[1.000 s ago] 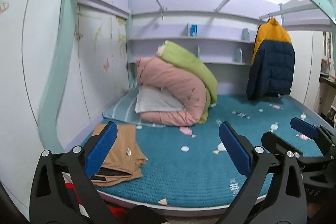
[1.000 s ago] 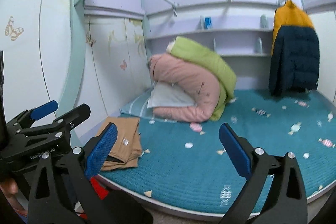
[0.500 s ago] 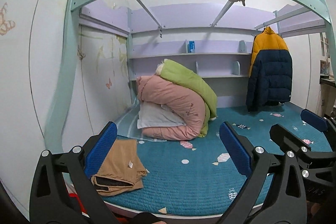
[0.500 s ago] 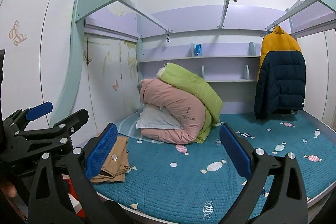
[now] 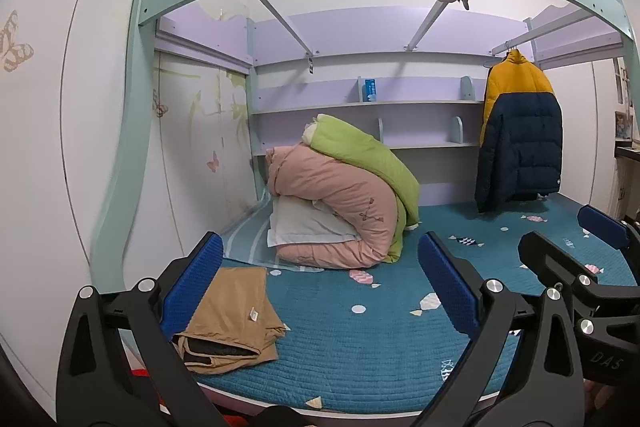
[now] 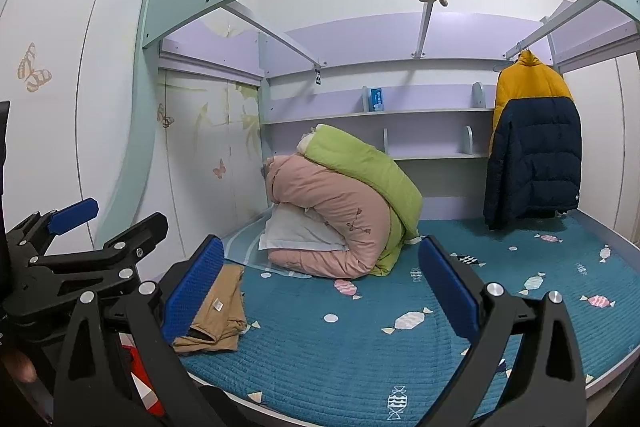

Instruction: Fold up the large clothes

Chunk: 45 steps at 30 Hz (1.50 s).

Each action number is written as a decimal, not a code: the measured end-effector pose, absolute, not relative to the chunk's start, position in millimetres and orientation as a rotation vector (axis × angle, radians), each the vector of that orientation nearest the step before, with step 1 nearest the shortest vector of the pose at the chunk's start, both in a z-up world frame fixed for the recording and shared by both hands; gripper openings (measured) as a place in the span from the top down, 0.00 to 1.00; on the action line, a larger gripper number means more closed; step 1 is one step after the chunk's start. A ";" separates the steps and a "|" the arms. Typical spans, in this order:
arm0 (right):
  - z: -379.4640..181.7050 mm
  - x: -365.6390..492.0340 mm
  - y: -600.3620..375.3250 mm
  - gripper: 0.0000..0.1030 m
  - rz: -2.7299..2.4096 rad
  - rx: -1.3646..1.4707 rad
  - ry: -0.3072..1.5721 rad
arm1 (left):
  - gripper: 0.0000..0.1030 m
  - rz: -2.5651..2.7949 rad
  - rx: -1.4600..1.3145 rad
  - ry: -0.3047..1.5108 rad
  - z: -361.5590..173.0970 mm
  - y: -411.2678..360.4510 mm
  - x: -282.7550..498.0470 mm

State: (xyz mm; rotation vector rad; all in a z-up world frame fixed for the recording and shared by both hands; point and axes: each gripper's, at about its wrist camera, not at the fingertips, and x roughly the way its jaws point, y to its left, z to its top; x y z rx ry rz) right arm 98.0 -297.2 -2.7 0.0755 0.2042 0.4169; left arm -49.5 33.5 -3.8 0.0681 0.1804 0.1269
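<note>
Left gripper (image 5: 320, 283) and right gripper (image 6: 320, 283) both spread, holding nothing; tan garment (image 5: 232, 315) lies folded on the teal mattress (image 5: 360, 367), low and left of both; that piece looks done; puffer jacket (image 5: 520, 147) ahead-right hangs unfolded, likely next.

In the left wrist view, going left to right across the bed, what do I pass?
Folded tan garment → pink quilt → green quilt → hanging yellow and navy jacket.
</note>
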 end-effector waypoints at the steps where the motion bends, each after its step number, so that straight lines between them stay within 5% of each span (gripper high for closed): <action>1: -2.7 98.6 -296.9 0.08 0.418 0.078 0.207 | 0.05 0.128 0.068 0.181 -4.1 33.3 -49.1; 45: -3.6 103.1 -283.5 0.08 0.411 0.075 0.216 | 0.05 0.179 0.072 0.173 -8.5 31.4 -48.0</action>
